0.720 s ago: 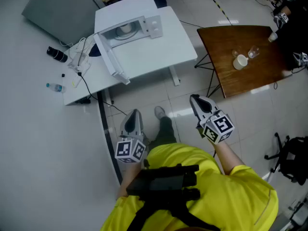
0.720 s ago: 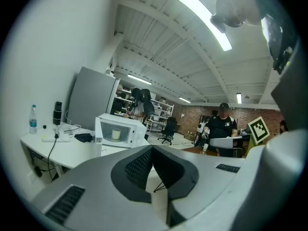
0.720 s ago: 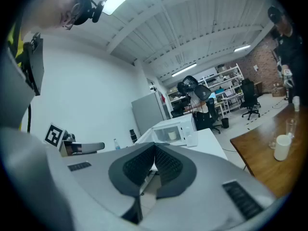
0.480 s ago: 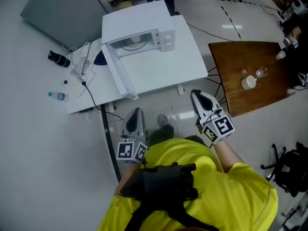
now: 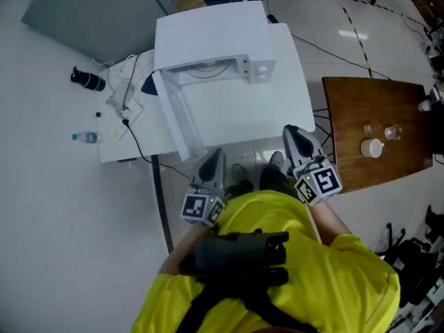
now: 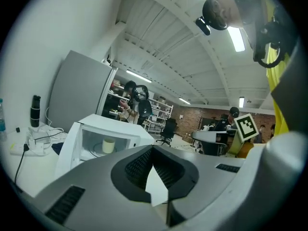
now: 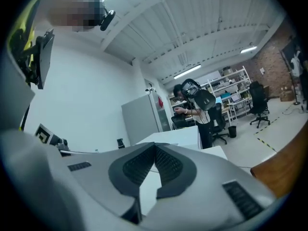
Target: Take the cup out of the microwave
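Observation:
A white microwave (image 5: 220, 32) stands on a white table (image 5: 236, 113) with its door (image 5: 177, 120) swung open toward me. In the left gripper view a pale cup (image 6: 109, 145) stands upright on the turntable inside the microwave (image 6: 103, 131); the head view does not show the cup. My left gripper (image 5: 214, 161) is shut and empty, at the table's front edge just right of the door. My right gripper (image 5: 292, 135) is also shut with nothing in it, over the table's front right corner. Both point roughly level at the microwave, well short of it; their jaws meet in the left gripper (image 6: 153, 150) and right gripper (image 7: 155, 148) views.
A brown wooden table (image 5: 368, 103) at the right carries a white mug (image 5: 372, 148) and a glass (image 5: 393, 132). Left of the microwave lie cables (image 5: 125, 89), a black flask (image 5: 88, 79) and a small water bottle (image 5: 84, 137). A grey cabinet (image 5: 83, 12) stands behind. A person (image 7: 197, 105) stands far back.
I have stepped closer to the white table; the microwave has slid down the head view. Both grippers now reach the table's front edge, still shut.

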